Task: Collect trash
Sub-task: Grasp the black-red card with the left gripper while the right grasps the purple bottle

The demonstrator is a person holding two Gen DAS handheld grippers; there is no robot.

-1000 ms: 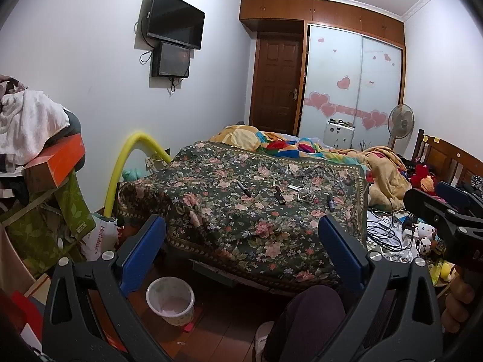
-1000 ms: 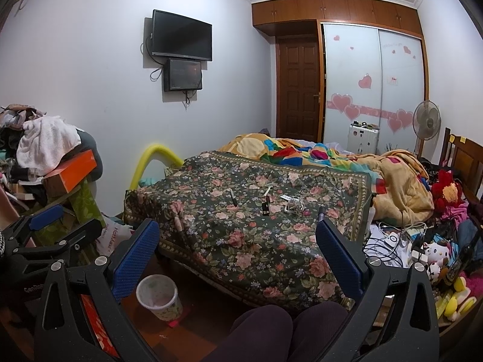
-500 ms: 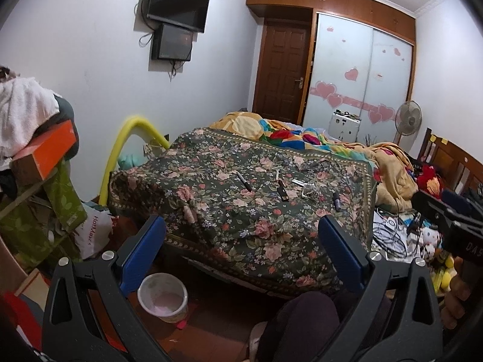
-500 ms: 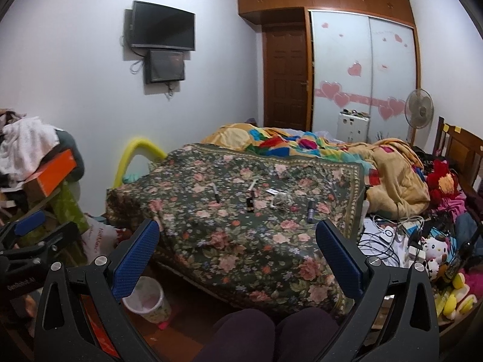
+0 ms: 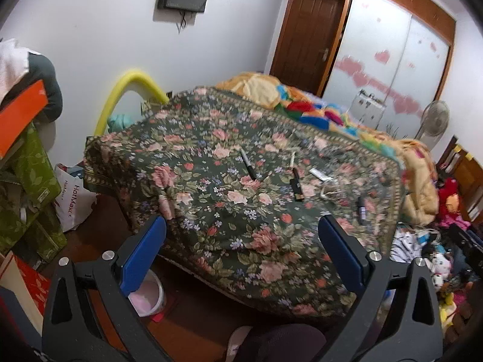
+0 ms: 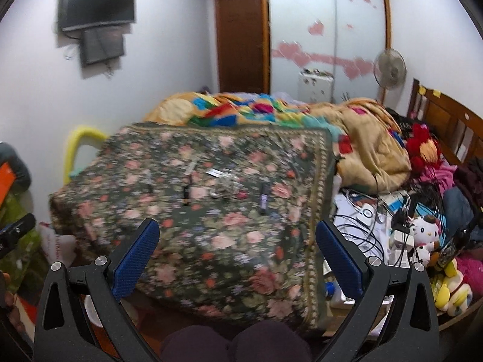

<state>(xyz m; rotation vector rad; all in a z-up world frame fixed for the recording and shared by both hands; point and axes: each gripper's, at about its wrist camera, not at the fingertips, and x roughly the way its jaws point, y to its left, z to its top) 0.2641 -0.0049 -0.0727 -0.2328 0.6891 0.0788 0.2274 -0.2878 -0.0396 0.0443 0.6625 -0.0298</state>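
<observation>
Several small items lie on the dark floral bedspread (image 5: 229, 211): a black pen (image 5: 248, 163), a dark lipstick-like tube (image 5: 296, 184), a white wrapper strip (image 5: 319, 173), crumpled clear plastic (image 6: 226, 187) and a dark purple tube (image 6: 264, 198). A small white bin (image 5: 148, 296) with a pink liner stands on the floor below the bed's near corner. My left gripper (image 5: 241, 247) hangs open in front of the bed, with nothing between its blue pads. My right gripper (image 6: 237, 249) is open too, short of the bedspread. The right wrist view is blurred.
Stacked boxes and clothes (image 5: 27, 138) crowd the left. A white shopping bag (image 5: 75, 199) sits on the floor. Cables (image 6: 362, 211), plush toys (image 6: 422, 232) and clutter fill the right side by the wooden headboard (image 6: 446, 126). A person's knees (image 6: 229, 344) show at the bottom.
Both grippers have moved toward the bed and tilted down, so the bedspread and its items look larger. Both stay open and hold nothing.
</observation>
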